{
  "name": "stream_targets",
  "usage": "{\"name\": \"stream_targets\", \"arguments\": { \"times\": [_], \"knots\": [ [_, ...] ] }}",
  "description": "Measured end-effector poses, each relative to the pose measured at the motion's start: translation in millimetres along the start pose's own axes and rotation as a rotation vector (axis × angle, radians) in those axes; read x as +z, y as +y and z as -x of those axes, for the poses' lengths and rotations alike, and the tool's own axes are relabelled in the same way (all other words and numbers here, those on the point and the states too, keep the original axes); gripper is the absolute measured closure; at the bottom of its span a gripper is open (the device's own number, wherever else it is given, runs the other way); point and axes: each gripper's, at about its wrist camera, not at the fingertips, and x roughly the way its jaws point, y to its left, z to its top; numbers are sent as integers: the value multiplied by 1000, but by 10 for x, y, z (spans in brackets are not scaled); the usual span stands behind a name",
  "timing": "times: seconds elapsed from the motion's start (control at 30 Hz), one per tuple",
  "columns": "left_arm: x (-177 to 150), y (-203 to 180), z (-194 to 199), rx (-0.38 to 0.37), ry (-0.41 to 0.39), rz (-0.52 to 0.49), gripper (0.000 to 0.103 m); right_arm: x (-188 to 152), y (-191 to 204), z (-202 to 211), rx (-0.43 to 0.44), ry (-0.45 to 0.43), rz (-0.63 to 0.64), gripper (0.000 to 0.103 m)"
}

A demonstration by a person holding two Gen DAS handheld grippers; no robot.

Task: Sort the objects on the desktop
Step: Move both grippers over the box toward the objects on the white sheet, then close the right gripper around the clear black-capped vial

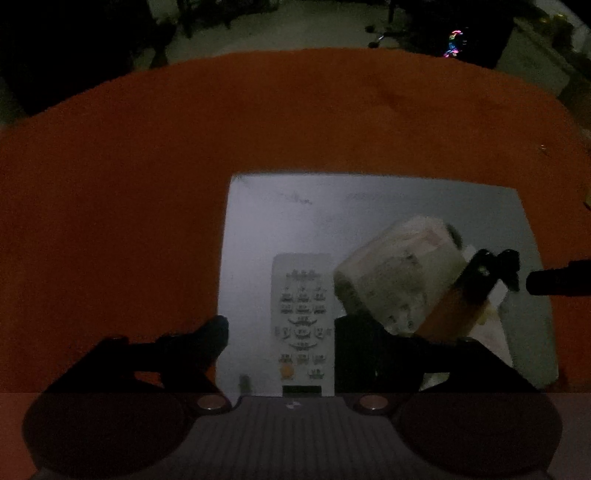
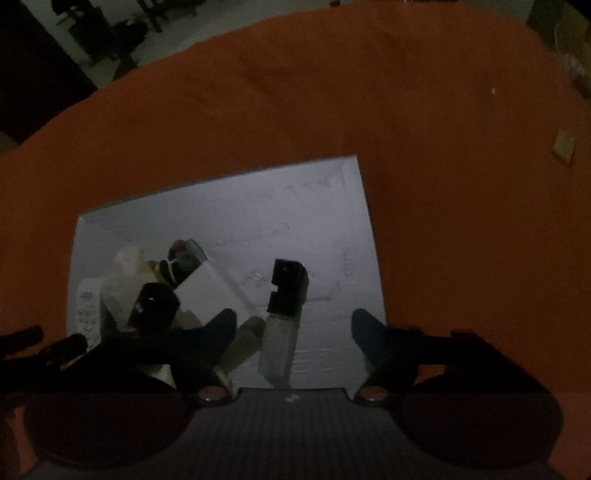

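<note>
A flat grey board (image 1: 295, 221) lies on the orange tablecloth (image 1: 110, 221) and carries the objects. A white remote (image 1: 301, 321) lies lengthwise between the fingers of my left gripper (image 1: 284, 328), which stands open with a gap on the left side. To its right sit a pale tissue pack (image 1: 399, 273) and an orange lighter (image 1: 450, 314) with a black top. My right gripper (image 2: 294, 325) is open around a clear lighter with a black cap (image 2: 284, 295) on the board (image 2: 295, 206). Left of it lie a white box (image 2: 207, 291) and a pale tube (image 2: 243, 343).
A small tan piece (image 2: 563, 146) lies on the cloth far right. The cloth's far edge curves across the top, with dim floor, dark furniture and a wheeled chair base (image 1: 376, 33) beyond. The scene is very dark.
</note>
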Motion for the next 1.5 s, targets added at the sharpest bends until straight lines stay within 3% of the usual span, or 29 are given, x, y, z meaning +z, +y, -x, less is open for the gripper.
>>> {"name": "stream_targets", "arguments": {
  "times": [0.13, 0.37, 0.47, 0.67, 0.73, 0.8, 1.23, 1.5],
  "knots": [
    [-14, 14, -80, 25, -15, 10, 35, -3, -22, -112, 6, 15, -20, 53],
    [-72, -20, -192, 32, -2, -2, 35, -7, -61, -309, 17, 41, -56, 64],
    [-102, -40, -230, 41, -16, -10, 51, -19, -62, -353, 32, 53, -73, 68],
    [-146, -99, -304, 50, -21, -37, 60, -79, 52, -397, -17, 32, -13, 71],
    [-150, -98, -328, 49, -17, -37, 67, -103, 79, -396, -46, 21, 15, 81],
    [-156, -89, -324, 40, -19, -40, 70, -129, 107, -380, -73, 11, 46, 81],
    [-163, 177, -275, 33, 5, -24, 69, -212, 13, -293, -129, 51, 141, 81],
    [-130, 135, -241, 65, -47, -84, 49, -224, 43, -247, -131, 52, 149, 81]
  ]
}}
